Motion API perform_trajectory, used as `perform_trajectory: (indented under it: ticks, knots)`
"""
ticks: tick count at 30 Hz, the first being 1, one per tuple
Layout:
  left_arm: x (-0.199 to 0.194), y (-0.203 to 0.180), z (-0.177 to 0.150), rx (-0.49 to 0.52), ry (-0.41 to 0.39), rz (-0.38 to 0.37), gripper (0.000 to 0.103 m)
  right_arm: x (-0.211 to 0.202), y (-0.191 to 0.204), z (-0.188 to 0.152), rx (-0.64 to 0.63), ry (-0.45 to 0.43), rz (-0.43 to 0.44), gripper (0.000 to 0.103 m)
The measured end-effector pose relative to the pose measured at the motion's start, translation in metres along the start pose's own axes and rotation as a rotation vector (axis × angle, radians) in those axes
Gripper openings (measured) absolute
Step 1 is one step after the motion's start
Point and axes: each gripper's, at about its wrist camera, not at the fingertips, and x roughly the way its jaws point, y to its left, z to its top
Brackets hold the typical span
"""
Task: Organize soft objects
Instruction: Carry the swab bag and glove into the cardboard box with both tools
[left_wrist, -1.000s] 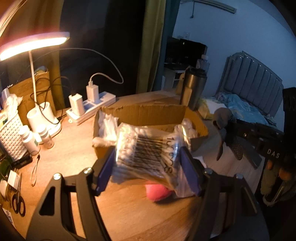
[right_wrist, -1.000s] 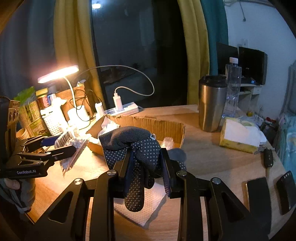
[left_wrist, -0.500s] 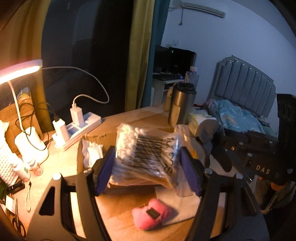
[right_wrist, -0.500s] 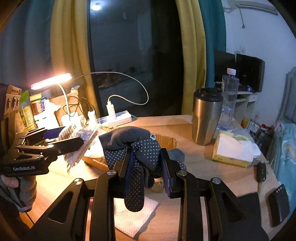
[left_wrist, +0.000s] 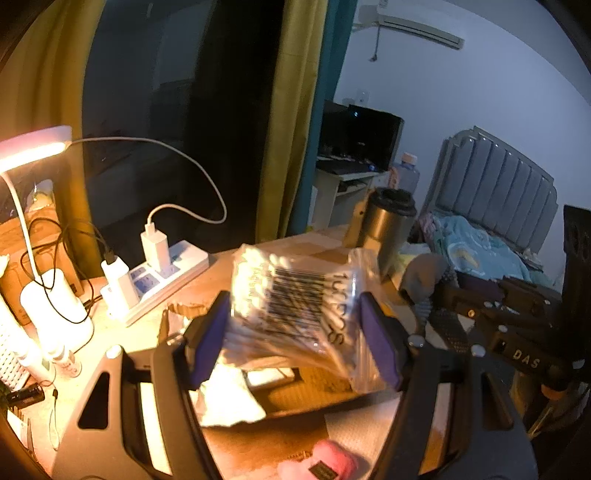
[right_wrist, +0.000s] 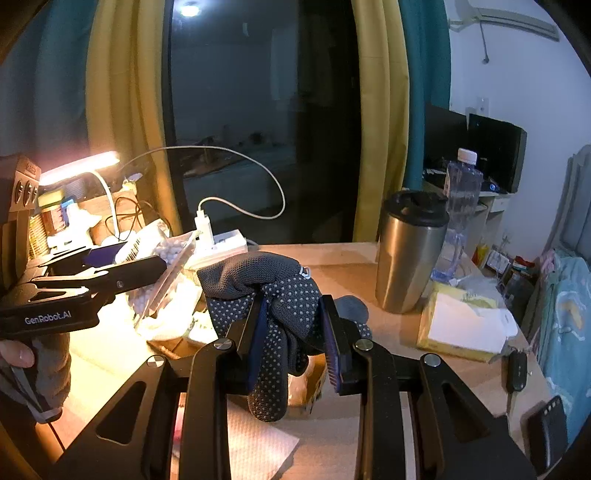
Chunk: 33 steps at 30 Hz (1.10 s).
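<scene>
My left gripper (left_wrist: 295, 339) is shut on a clear bag of cotton swabs (left_wrist: 295, 302) and holds it above the open cardboard box (left_wrist: 314, 391). It also shows in the right wrist view (right_wrist: 147, 266) at the left with the bag (right_wrist: 162, 266). My right gripper (right_wrist: 293, 343) is shut on a dark dotted glove (right_wrist: 273, 314) that hangs down over the box's near end (right_wrist: 310, 380). White soft things (left_wrist: 225, 398) lie in the box. A pink plush (left_wrist: 328, 465) lies on the table in front.
A steel tumbler (right_wrist: 410, 251), a water bottle (right_wrist: 461, 214) and a tissue pack (right_wrist: 461, 328) stand at the right. A lit desk lamp (left_wrist: 33, 147), a power strip with chargers (left_wrist: 155, 273) and small bottles stand at the left. A paper napkin (right_wrist: 255, 450) lies under my right gripper.
Both grippers have risen and moved forward over the box, each still holding its object. The pink plush has slid down toward the frame's bottom edge.
</scene>
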Motion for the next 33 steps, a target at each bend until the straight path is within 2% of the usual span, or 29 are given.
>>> perform_trajectory:
  ticks: [6,18,25,29,33]
  knots:
    - [0.013,0.008,0.008,-0.010,-0.007,0.013,0.070,0.014,-0.002,0.010,-0.004,-0.003,-0.002,0.030]
    - [0.061,0.028,-0.011,-0.035,0.093,0.048,0.070,0.070,-0.005,0.002,0.001,0.071,0.022,0.031]
    - [0.092,0.036,-0.025,-0.045,0.174,0.064,0.070,0.107,-0.008,-0.014,0.001,0.161,0.028,0.031]
    - [0.104,0.037,-0.030,-0.047,0.215,0.063,0.071,0.118,-0.005,-0.018,0.003,0.189,0.028,0.035]
    - [0.113,0.038,-0.034,-0.052,0.241,0.073,0.077,0.114,-0.002,-0.019,-0.003,0.174,0.055,0.052]
